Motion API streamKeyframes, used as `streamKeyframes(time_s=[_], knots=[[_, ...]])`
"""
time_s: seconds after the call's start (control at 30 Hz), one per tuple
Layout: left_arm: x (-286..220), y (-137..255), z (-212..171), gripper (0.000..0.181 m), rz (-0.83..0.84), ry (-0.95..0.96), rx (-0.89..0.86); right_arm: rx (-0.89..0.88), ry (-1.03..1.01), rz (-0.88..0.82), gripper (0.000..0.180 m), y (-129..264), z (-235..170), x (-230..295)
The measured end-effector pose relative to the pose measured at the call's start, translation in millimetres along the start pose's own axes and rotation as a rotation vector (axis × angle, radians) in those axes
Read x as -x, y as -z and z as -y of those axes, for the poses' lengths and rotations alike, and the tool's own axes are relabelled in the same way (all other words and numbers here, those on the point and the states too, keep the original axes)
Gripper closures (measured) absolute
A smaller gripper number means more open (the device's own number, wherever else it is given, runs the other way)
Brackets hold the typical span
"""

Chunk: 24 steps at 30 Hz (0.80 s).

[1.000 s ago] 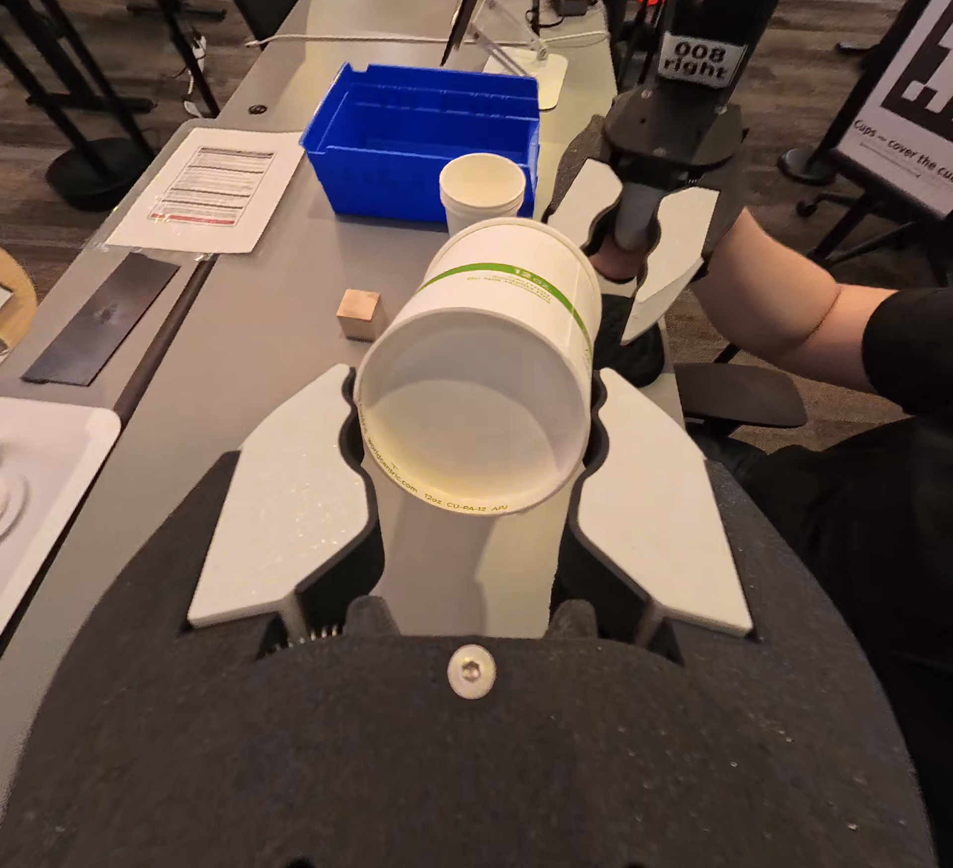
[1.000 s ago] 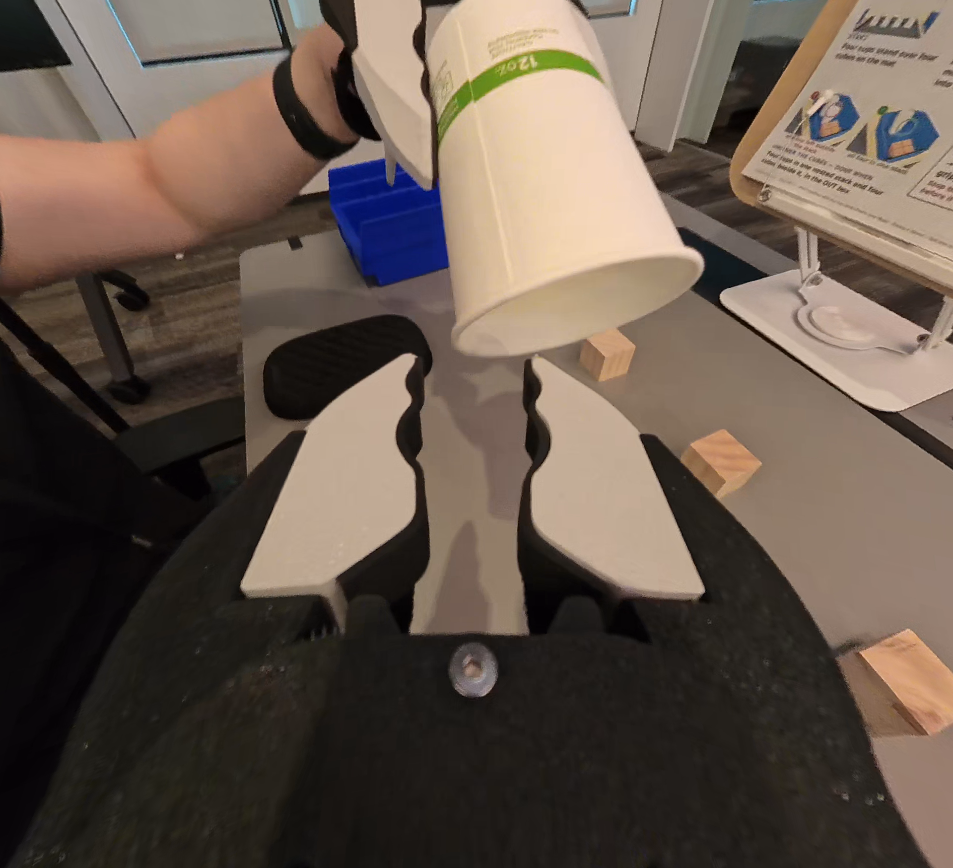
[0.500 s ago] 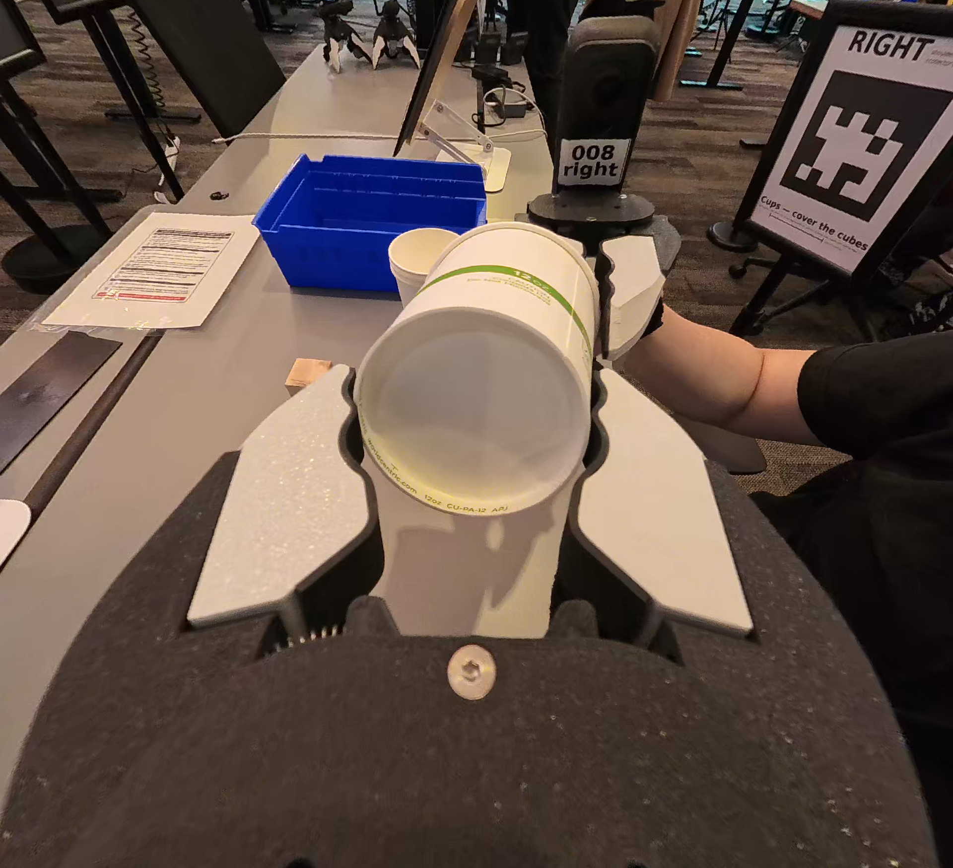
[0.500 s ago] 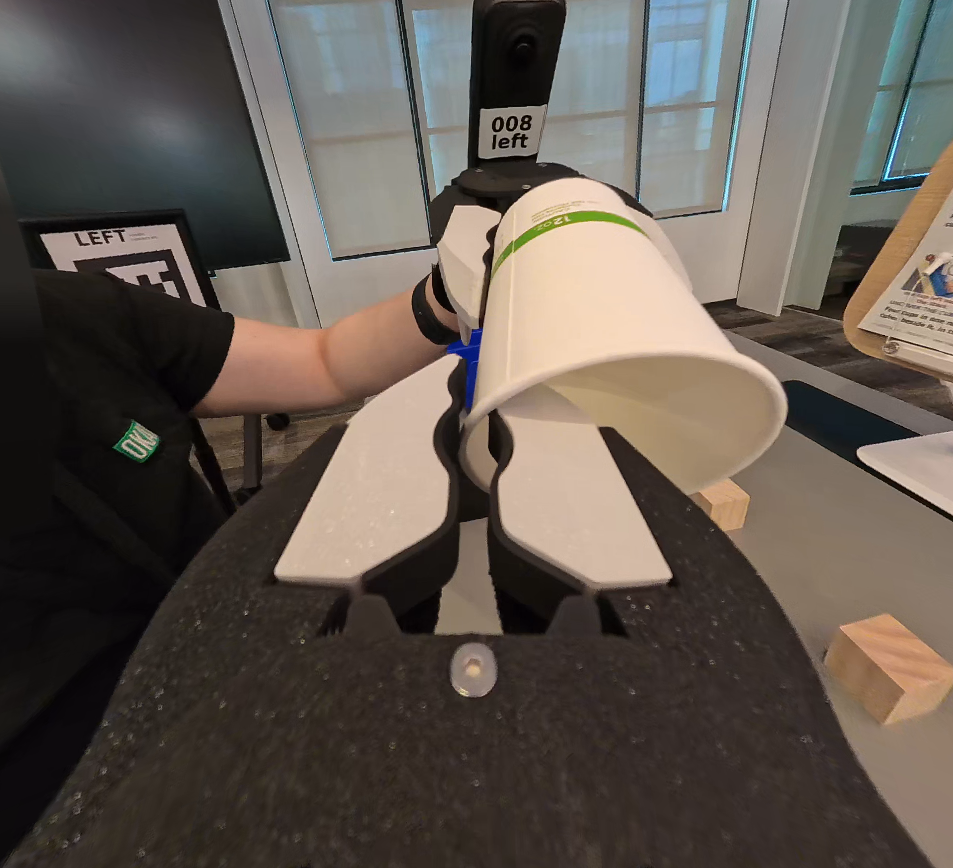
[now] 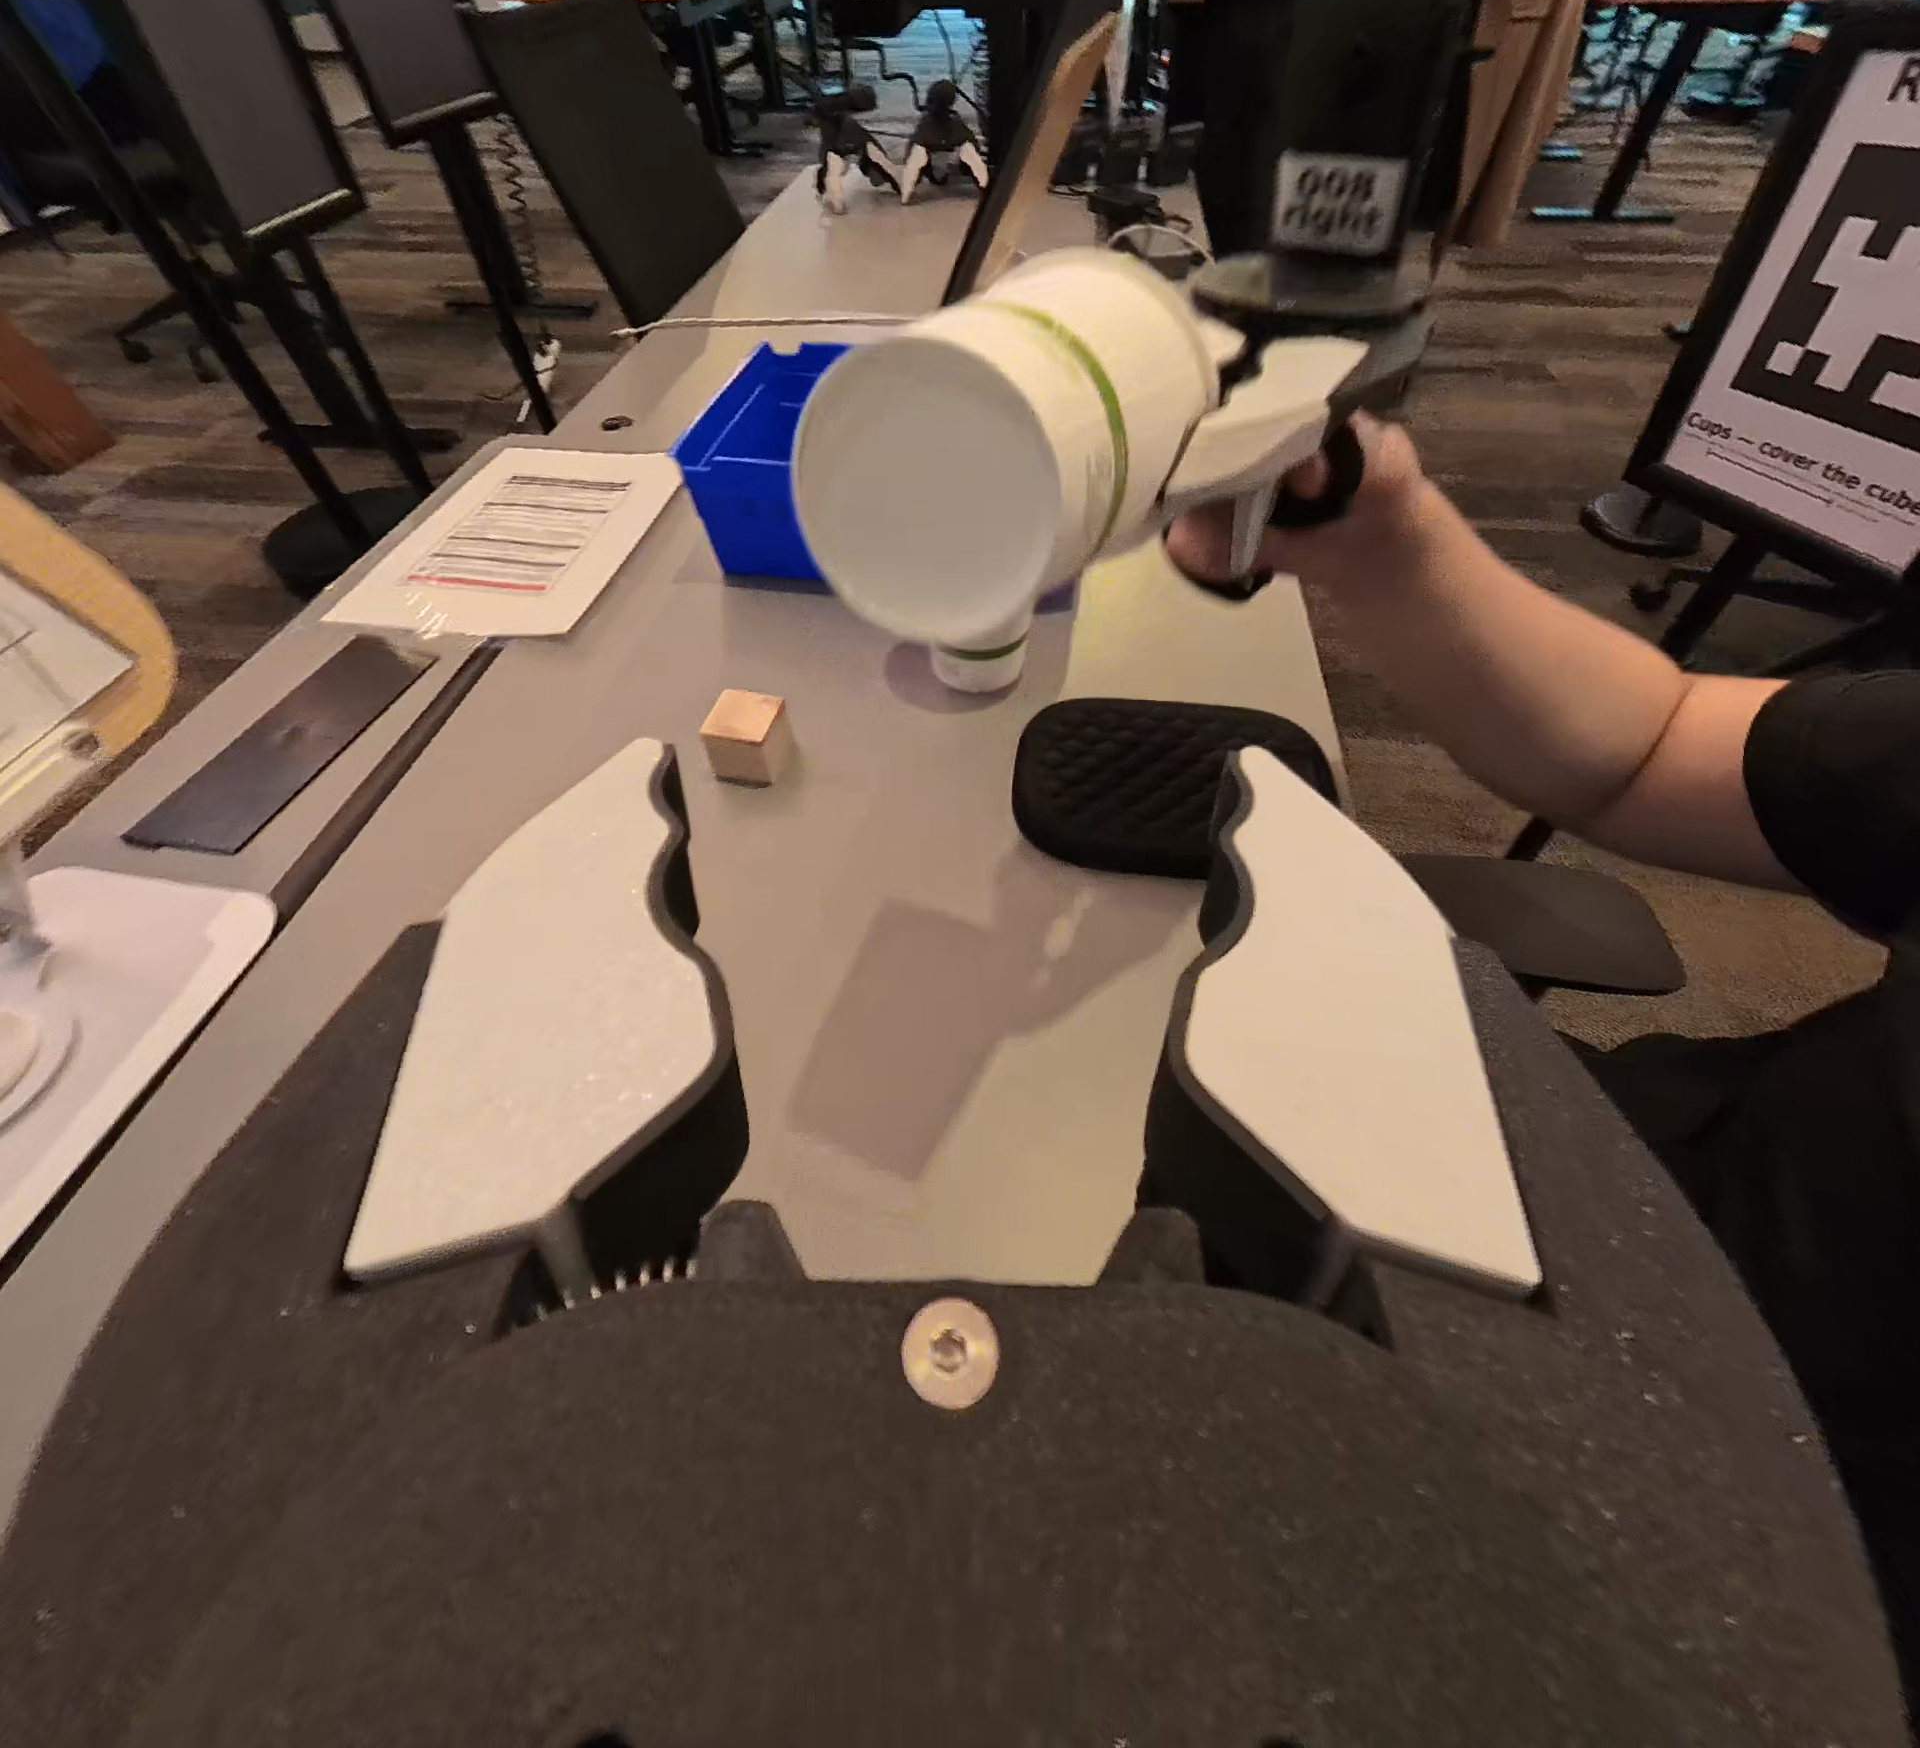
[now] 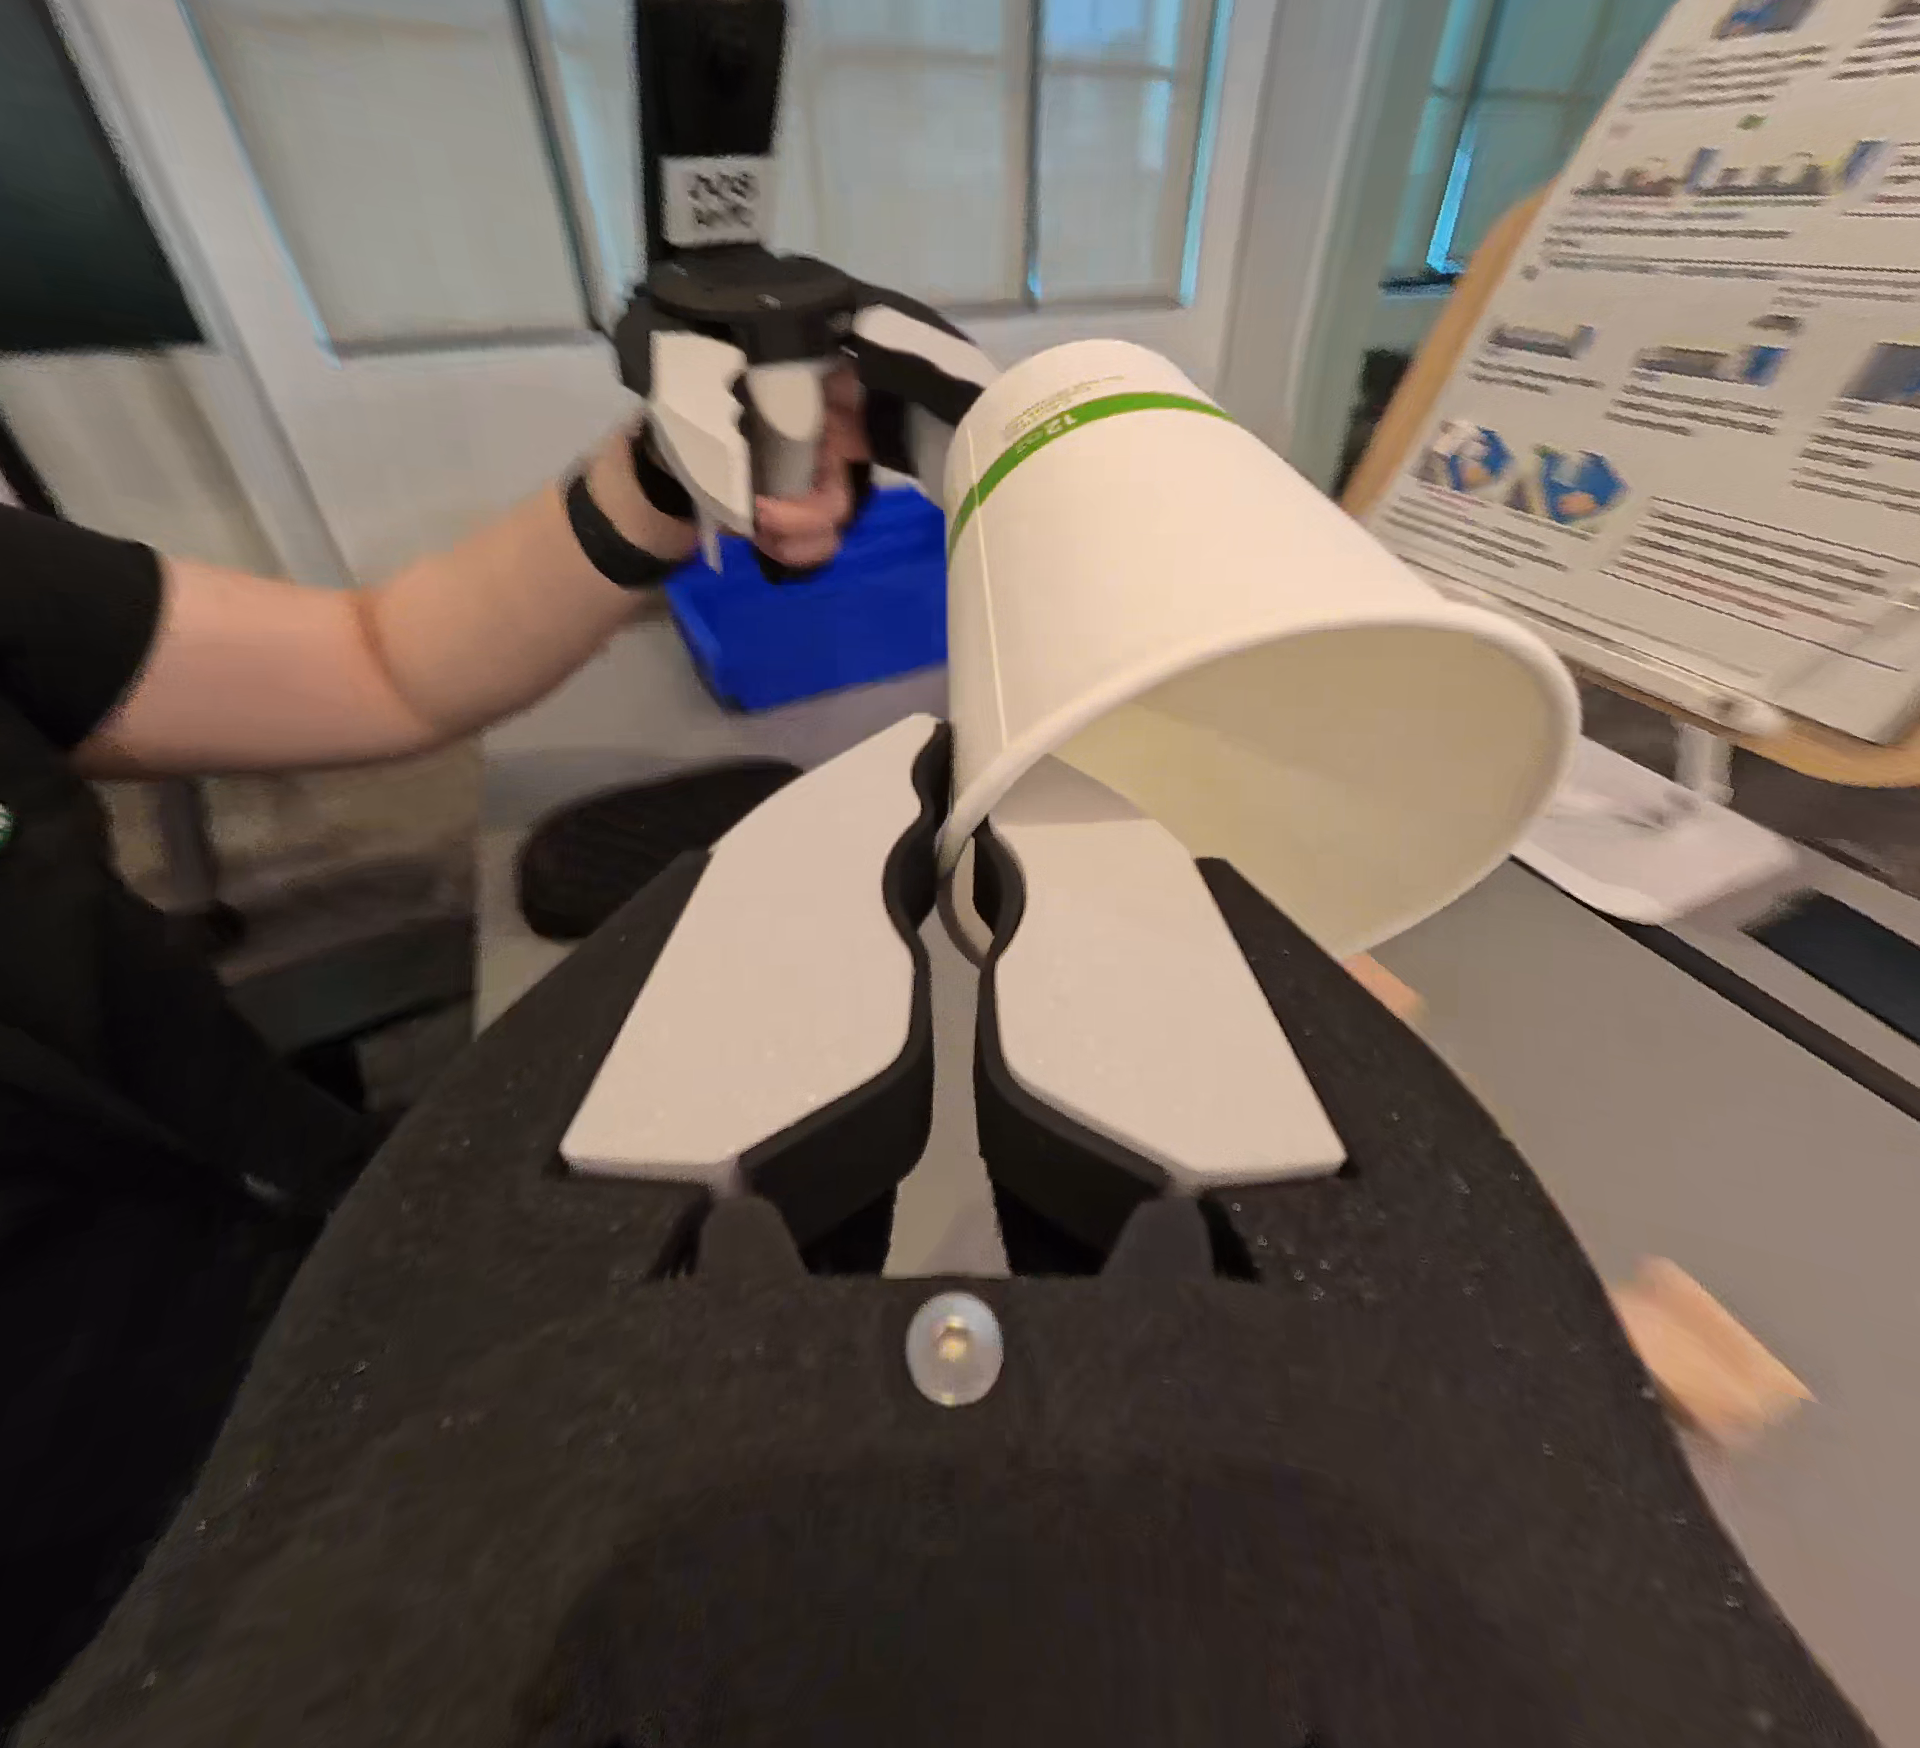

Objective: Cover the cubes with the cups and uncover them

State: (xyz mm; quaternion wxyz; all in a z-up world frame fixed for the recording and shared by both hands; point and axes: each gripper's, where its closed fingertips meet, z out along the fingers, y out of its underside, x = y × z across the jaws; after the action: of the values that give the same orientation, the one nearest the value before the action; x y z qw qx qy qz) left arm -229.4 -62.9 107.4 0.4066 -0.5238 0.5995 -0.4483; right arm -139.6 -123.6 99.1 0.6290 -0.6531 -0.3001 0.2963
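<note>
L wrist view: left gripper wide open, empty; 1 wood cube just ahead of its fingers. 2 cups: white green-banded cup airborne beyond, second cup behind it on table.

R wrist view: right gripper pinches that cup's rim, mouth tipped right; 2 blurred cubes at right.

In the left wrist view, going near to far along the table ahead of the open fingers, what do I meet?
Left gripper, open and empty → wooden cube → small cup standing on the table → blue bin. The big cup hangs in the air in the right gripper, so it is left out.
</note>
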Motion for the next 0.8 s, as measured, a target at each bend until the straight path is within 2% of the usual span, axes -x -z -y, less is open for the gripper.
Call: streamKeyframes(time_s=[0.07,0.17,0.33,0.53,0.8], knots=[[6,15,-11,0.089,0.048,0.011,-0.016,0.15,0.054,-0.117,0.179,28,1,-21],[9,36,-26,0.093,0.087,0.045,-0.053,0.476,0.12,-0.299,0.179,82,1,-62],[7,57,-47,0.097,0.136,0.088,-0.089,1.015,0.1,-0.373,0.179,161,-12,-101],[5,78,-56,0.099,0.205,0.111,-0.117,1.413,-0.017,-0.297,0.179,187,-56,-116],[-4,96,-75,0.098,0.274,0.088,-0.051,1.72,-0.026,-0.214,0.179,183,-100,-124]])
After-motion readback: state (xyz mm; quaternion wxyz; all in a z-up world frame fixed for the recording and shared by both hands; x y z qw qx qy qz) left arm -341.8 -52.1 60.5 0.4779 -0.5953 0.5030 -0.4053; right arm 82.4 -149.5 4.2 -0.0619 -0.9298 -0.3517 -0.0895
